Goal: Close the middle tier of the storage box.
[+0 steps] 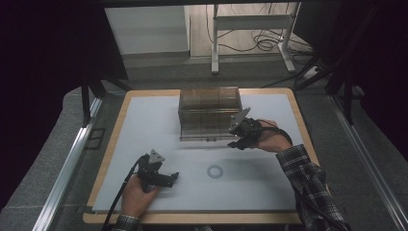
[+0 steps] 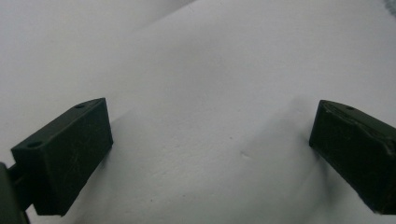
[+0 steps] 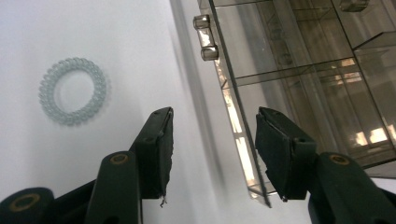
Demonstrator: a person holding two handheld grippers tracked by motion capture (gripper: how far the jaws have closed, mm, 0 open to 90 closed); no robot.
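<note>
Right tongs (image 3: pixel 212 154) apart, straddling the thin front edge of the smoky clear box (image 1: pixel 210 113) at centre frame, nothing pinched yet. Better to close squarely on that edge, below the small knob (image 3: pixel 204 37). Left tongs (image 2: pixel 210 149) wide apart over bare tabletop (image 1: pixel 144 125), lower left.

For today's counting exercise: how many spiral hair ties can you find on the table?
1. The spiral hair tie lies flat on the white table mat, in front of the clear drawer box, between the two grippers. Others could be hidden inside the tinted box.
</note>
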